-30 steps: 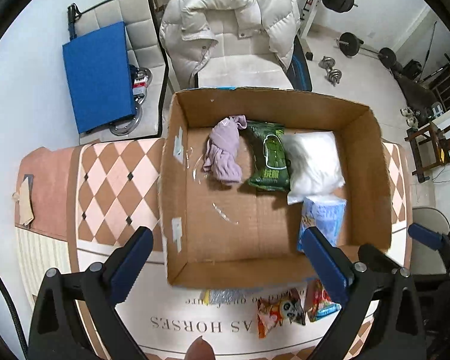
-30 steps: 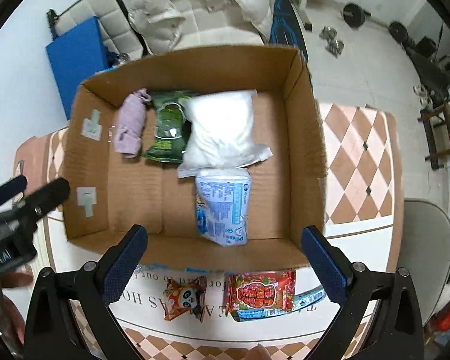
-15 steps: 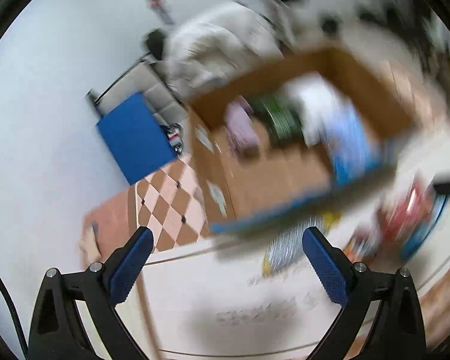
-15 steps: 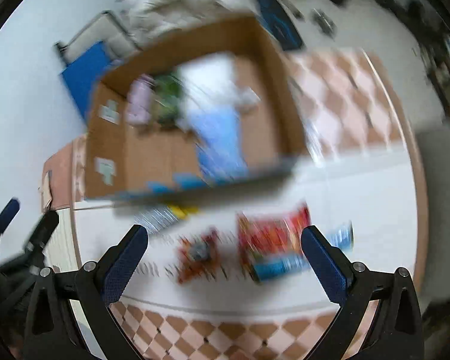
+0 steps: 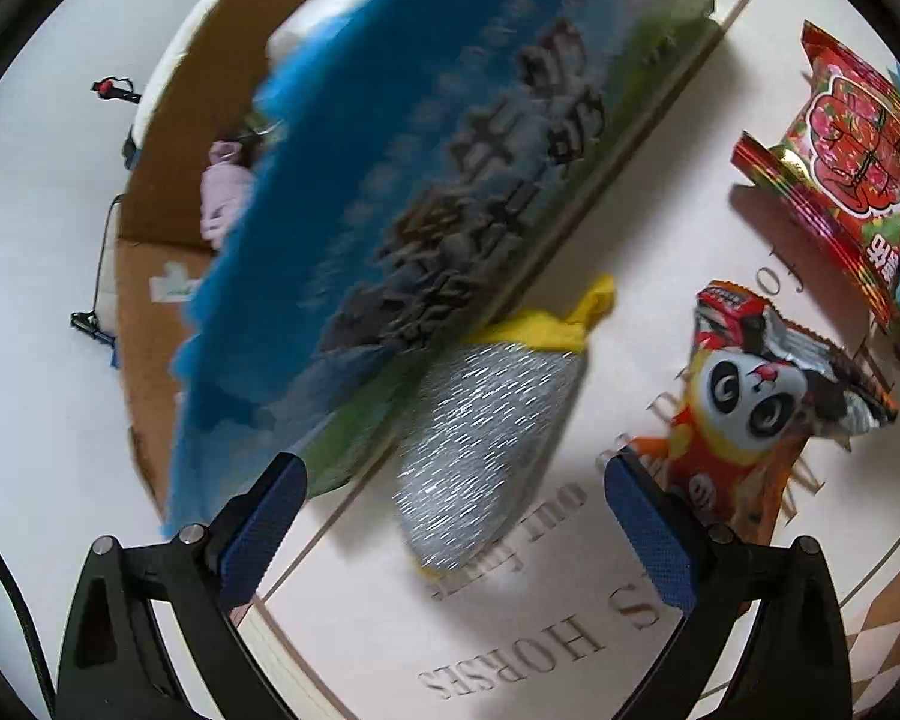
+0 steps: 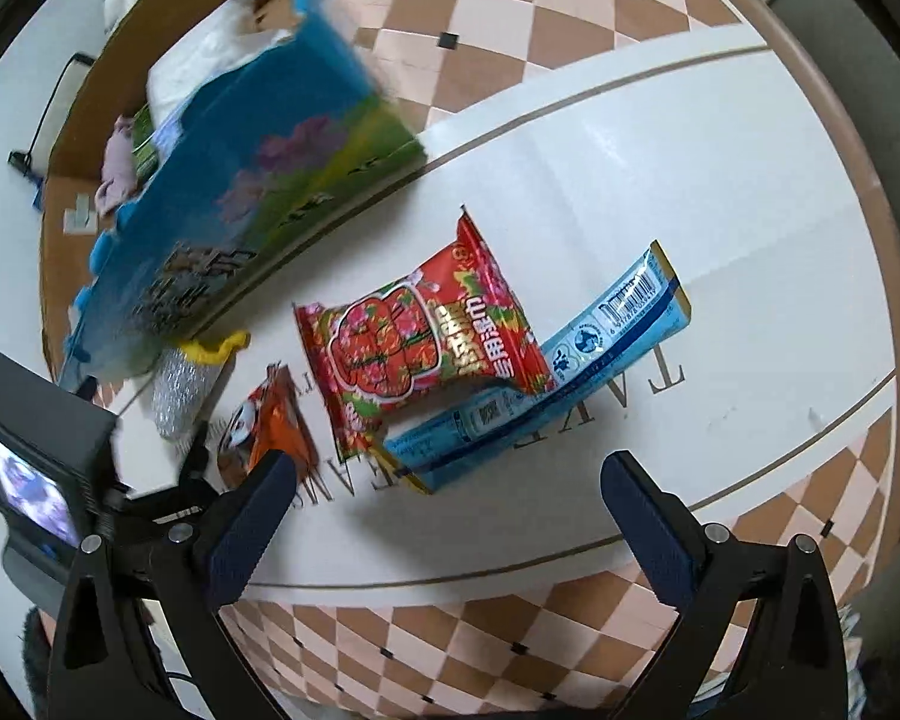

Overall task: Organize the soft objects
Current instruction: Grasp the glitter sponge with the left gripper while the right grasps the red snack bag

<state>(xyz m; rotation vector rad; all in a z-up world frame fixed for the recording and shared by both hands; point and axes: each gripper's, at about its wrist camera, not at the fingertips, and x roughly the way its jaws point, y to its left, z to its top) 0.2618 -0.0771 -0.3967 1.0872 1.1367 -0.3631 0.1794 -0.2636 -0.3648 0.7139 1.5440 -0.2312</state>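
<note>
Left wrist view: left claw (image 5: 450,516), jaws apart and empty, just before a silver scrubbing pad (image 5: 486,438) on the bench (image 5: 510,648); likely light, compressible, best pinched mid-body. Beyond it, the cardboard box (image 5: 168,210).

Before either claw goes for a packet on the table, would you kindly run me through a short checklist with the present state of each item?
1. Left claw open and holding nothing: ok.
2. Right claw open and holding nothing: ok.
3. Silver pouch with yellow ends lies between the left claw's fingers, ahead of them: ok.
4. Pouch free of the cardboard box: not ok, its far end lies against the box wall or under it.
5. Red packet free to lift: ok, it lies on top of the blue packet.
6. Panda packet apart from the pouch: ok.
</note>
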